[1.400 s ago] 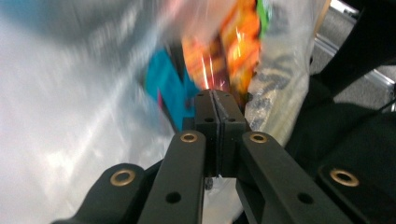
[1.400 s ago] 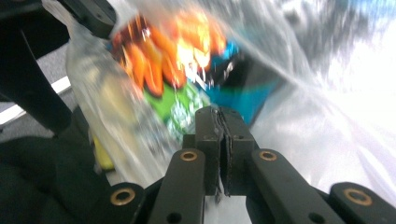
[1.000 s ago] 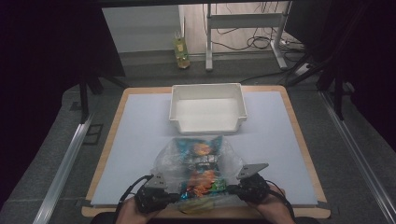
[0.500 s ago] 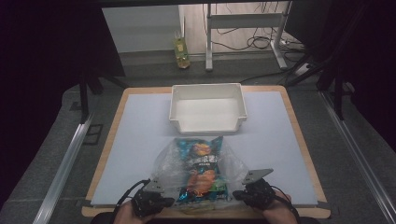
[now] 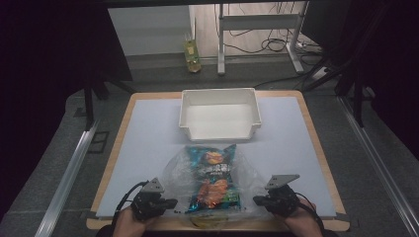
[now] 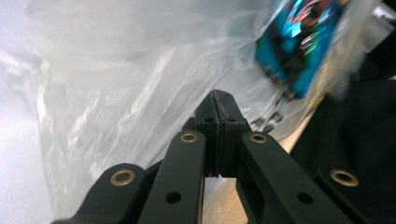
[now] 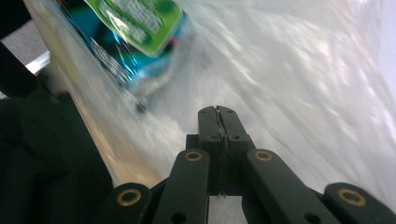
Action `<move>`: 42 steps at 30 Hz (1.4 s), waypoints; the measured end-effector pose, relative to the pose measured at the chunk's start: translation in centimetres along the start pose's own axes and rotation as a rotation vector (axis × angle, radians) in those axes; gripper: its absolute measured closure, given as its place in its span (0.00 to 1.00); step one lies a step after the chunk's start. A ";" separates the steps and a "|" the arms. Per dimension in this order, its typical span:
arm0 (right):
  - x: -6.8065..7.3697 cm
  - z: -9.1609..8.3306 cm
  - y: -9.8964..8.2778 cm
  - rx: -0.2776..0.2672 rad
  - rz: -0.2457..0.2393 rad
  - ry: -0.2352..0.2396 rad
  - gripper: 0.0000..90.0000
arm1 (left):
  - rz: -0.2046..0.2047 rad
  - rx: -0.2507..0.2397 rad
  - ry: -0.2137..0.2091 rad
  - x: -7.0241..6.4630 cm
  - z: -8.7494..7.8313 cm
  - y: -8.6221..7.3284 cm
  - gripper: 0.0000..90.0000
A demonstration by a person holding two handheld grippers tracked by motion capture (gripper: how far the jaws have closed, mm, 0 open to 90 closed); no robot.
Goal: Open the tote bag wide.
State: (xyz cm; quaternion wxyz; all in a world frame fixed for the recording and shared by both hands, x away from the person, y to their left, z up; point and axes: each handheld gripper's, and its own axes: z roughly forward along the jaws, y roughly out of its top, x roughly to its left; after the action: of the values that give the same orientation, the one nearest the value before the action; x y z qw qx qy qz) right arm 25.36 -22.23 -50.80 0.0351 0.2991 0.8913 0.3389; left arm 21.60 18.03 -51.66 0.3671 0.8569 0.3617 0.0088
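A clear plastic bag (image 5: 247,178) lies on the near part of the white table top, with a blue and orange snack packet (image 5: 213,174) inside it. My left gripper (image 5: 173,202) is shut on the bag's near left edge, and my right gripper (image 5: 256,199) is shut on its near right edge. In the left gripper view the closed jaws (image 6: 218,97) press into crumpled film (image 6: 116,84), with the packet (image 6: 299,46) beyond at the upper right. The right gripper view shows the jaws (image 7: 218,111) closed with a thin strip of film between them and the packet (image 7: 116,51) at the upper left.
A white open bin (image 5: 220,93) stands behind the bag at the table's middle back. The wooden front edge of the table (image 5: 217,224) runs just under both hands. A yellow-green bottle (image 5: 192,55) stands on the floor beyond the table.
Both hands have drawn apart, the left one to the left and the right one to the right. The bag's near edge is stretched wider between them.
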 end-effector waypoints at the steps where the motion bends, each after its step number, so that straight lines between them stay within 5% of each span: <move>1: 0.1 -0.1 0.4 -0.009 -0.010 0.005 0.98 | 0.010 -0.003 -0.001 -0.2 -0.2 0.2 0.98; 8: 0.7 -0.6 2.8 -0.053 -0.044 0.036 0.98 | 0.091 -0.010 0.004 -1.5 -1.3 3.1 0.98; 11: 0.9 -0.5 3.9 -0.060 -0.059 0.037 0.97 | 0.096 0.015 -0.018 -2.0 -0.6 3.9 0.98; 14: 0.8 0.2 4.7 -0.055 -0.067 0.041 0.97 | 0.099 0.035 0.021 -1.9 0.5 4.5 0.98; 20: 0.6 1.4 5.9 -0.052 -0.067 0.020 0.97 | 0.062 -0.010 0.102 0.0 1.2 6.4 0.99; 26: -0.3 2.0 6.9 -0.078 -0.041 -0.039 0.97 | -0.003 -0.072 0.124 1.9 1.1 8.3 0.99; 42: -2.6 2.6 10.0 -0.111 0.014 -0.119 0.98 | -0.036 -0.068 0.227 4.8 1.2 10.6 0.99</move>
State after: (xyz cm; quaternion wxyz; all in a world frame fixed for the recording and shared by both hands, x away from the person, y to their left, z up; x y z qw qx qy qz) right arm 33.26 -16.27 -46.93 0.1021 0.3223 0.8655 0.3697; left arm 32.01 15.29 -46.99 0.3527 0.8309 0.4156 0.1113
